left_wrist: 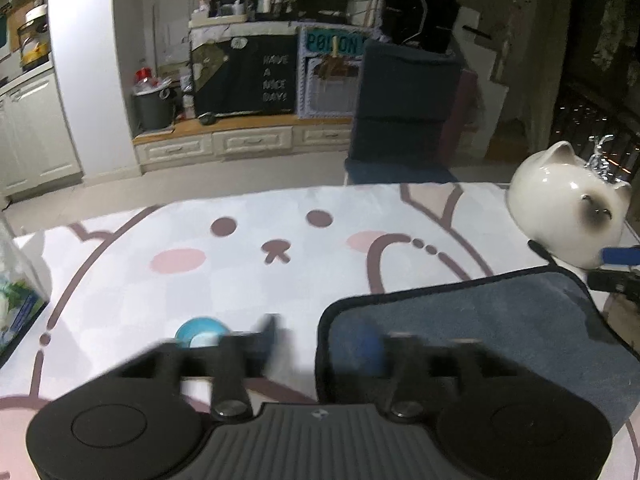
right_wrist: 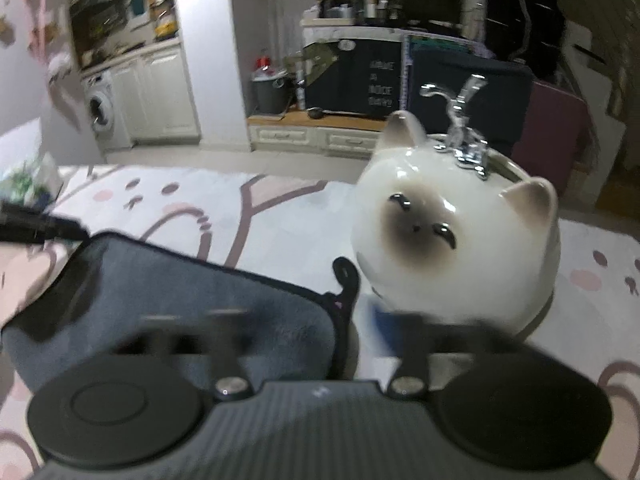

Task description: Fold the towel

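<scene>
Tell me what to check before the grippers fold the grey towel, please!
1. Grey towel lies flat on the bunny tablecloth: ok.
2. Left gripper straddles the towel's left edge, open: ok.
3. Right gripper straddles the towel's right edge, open: ok.
4. Either gripper touching the cloth: cannot tell, fingers blurred.
5. Cat-shaped ceramic pot sits close beside the towel's loop; room to swing: not ok.
6. Tissue pack well away from the towel: ok.
</scene>
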The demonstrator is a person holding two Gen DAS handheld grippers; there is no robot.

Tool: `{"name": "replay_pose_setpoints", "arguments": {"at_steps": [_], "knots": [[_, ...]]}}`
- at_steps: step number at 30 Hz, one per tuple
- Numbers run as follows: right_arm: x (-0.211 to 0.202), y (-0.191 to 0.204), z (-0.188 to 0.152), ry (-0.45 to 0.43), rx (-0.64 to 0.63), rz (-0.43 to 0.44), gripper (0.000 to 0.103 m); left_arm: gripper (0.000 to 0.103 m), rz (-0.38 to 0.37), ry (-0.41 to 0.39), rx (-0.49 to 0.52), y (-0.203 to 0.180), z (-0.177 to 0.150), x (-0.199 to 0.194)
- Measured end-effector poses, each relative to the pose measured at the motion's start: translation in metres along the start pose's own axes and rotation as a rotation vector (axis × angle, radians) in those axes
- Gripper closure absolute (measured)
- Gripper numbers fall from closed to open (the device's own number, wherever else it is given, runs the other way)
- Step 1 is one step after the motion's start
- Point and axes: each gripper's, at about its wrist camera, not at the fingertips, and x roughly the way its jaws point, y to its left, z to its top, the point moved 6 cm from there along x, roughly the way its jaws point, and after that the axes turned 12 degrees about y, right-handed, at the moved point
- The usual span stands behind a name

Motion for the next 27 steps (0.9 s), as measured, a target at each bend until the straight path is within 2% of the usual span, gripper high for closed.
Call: {"name": "replay_pose_setpoints", "arguments": {"at_steps": [1,2,4,5,27], "knots": [[0.000,-0.002,-0.001,-0.002,0.015,0.000,0.008,0.020,0.004,0.006,-0.007,0.000,-0.002,0.000],[-0.001,-0.002,-0.001,0.002,0.022,0.007,0.007,0.009,0.005,0.011,-0.013,0.000,-0.003,-0.001],[0.000,-0.003,-0.002,0.030,0.043,0.021,0.000,0.002,0.016,0.018,-0.030,0.000,-0.005,-0.003],[-0.001,-0.004,-0.002,0.036,0.058,0.023,0.000,0.000,0.023,0.027,-0.038,-0.001,-0.005,-0.003],[-0.035,0.012,-0.005,0.032,0.049,0.002,0.000,0.000,0.030,0.024,-0.026,-0.031,-0.005,-0.036]]}}
